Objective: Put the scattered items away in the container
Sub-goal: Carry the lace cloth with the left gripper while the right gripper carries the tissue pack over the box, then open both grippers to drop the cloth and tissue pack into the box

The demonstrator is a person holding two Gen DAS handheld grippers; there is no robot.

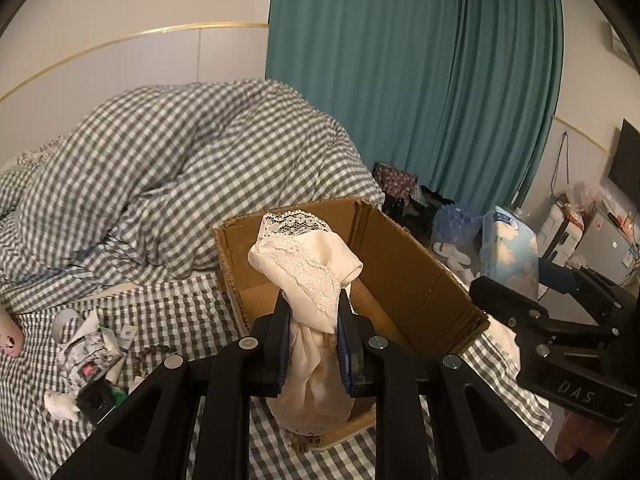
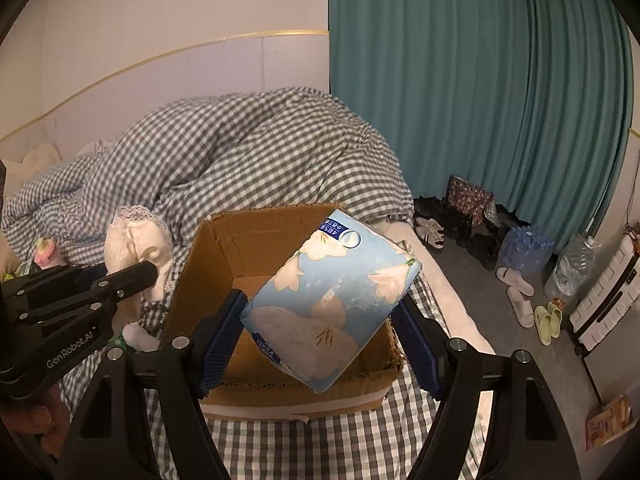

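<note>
above the cardboard box (image 2: 224,248), i hold both grippers level.
left gripper (image 1: 312,344) clamped on cream lace garment (image 1: 308,280); right gripper (image 2: 320,316) clamped on tissue pack (image 2: 332,304); checked bedsheet (image 2: 340,444), teal curtain (image 2: 460,80) behind.

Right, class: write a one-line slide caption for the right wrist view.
Right gripper holds a blue floral tissue pack tilted above the open cardboard box on a checked bed.

At twelve o'clock we see a heaped gingham duvet (image 2: 240,160); at two, teal curtains (image 2: 480,100); at three, shoes (image 2: 430,228), slippers (image 2: 548,320) and bottled water (image 2: 524,250).
</note>
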